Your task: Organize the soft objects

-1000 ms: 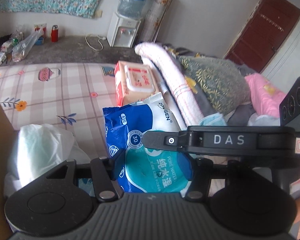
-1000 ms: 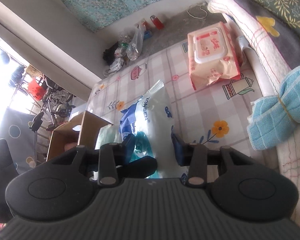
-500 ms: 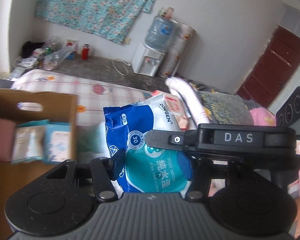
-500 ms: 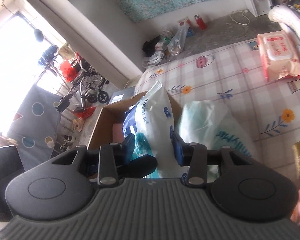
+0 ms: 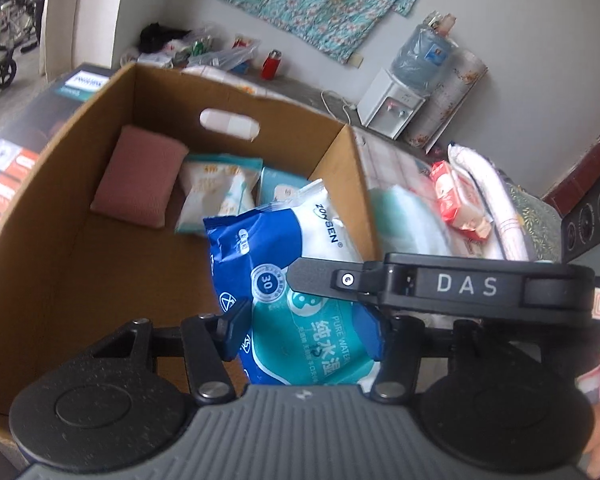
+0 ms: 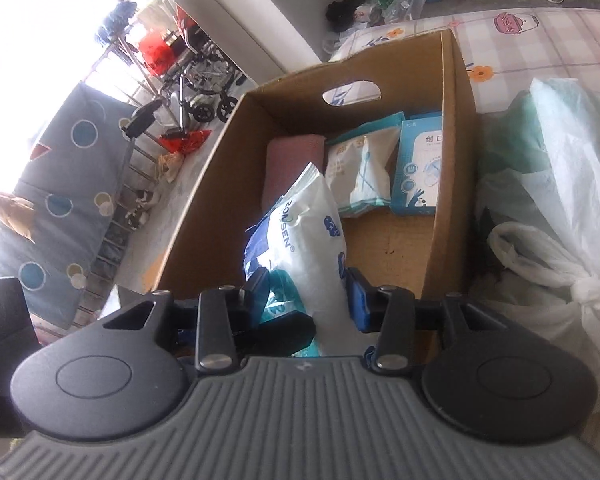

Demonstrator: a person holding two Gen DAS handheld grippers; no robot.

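A blue and white wet-wipe pack (image 5: 300, 280) (image 6: 316, 232) hangs over the open cardboard box (image 5: 60, 200) (image 6: 220, 184). My left gripper (image 5: 306, 332) is shut on its lower part. My right gripper (image 6: 306, 288) is shut on it too, and one of its fingers (image 5: 320, 280) crosses the pack's front in the left wrist view. In the box lie a pink cushion (image 5: 140, 176) (image 6: 288, 164), a pale wipes pack (image 5: 216, 192) (image 6: 360, 168) and a light blue carton (image 5: 280, 188) (image 6: 418, 168).
A knotted white plastic bag (image 6: 560, 184) with green stuff inside lies on the bed right of the box. A red wipes pack (image 5: 456, 200) and a rolled blanket (image 5: 496, 204) lie farther along the bed. A water dispenser (image 5: 392, 108) stands by the wall.
Both grippers have carried the blue pack sideways from above the bed and plastic bag to above the open box. The grip on the pack looks the same.
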